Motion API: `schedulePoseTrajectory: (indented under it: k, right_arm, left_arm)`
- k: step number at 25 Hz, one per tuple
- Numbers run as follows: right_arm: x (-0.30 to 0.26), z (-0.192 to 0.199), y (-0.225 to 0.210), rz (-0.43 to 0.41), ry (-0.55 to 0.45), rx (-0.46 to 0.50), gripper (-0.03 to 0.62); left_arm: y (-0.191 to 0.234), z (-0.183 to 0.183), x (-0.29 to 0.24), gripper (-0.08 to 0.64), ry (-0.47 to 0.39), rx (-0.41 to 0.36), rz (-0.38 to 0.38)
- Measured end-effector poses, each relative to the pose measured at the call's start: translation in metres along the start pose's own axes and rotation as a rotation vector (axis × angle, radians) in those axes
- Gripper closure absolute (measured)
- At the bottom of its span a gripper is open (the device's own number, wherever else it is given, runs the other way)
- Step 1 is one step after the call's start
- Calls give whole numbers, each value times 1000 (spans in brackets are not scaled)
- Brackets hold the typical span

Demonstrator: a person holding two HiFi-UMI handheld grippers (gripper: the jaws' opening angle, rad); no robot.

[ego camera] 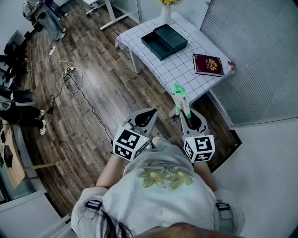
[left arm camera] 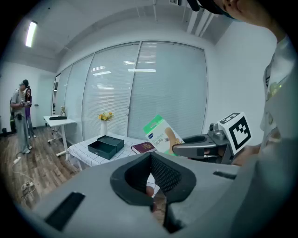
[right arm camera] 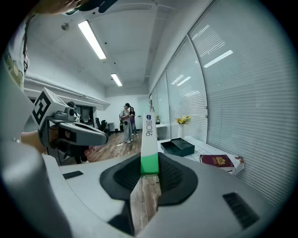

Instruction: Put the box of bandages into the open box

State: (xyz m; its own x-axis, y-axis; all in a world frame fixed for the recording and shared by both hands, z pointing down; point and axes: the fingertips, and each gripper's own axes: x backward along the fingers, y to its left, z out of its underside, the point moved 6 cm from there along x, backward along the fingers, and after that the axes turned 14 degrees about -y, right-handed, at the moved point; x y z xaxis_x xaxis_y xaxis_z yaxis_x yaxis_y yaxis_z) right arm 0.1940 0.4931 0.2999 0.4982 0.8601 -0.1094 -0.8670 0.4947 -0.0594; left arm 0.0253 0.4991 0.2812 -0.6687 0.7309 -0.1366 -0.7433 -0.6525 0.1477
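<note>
A person stands on a wood floor, well back from a table point(ego camera: 179, 69) with a checked cloth. The right gripper point(ego camera: 185, 113) is clamped on the box of bandages point(ego camera: 179, 96), which it holds upright and edge-on. The left gripper point(ego camera: 147, 115) has its jaws nearly together and holds nothing.

The carry probably goes best by walking up close and keeping the thin box level. It should be lowered flat into the tray and let go only once it rests there.

The dark green open box point(ego camera: 150, 47) sits at the table's far left, in two halves side by side. Both halves look empty. A maroon book point(ego camera: 208, 64) lies to the right. A vase point(ego camera: 165, 12) of yellow flowers stands at the far edge.
</note>
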Motion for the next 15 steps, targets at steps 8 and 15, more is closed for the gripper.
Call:
schedulePoseTrajectory:
  k: [8, 15]
  right_arm:
    - [-6, -4, -22, 5, -22, -14, 506]
    - [-16, -6, -44, -20, -36, -27, 506]
  left_arm:
    - [-2, -8, -22, 563, -20, -2, -13]
    - [-4, -11, -51, 563, -30, -8, -31]
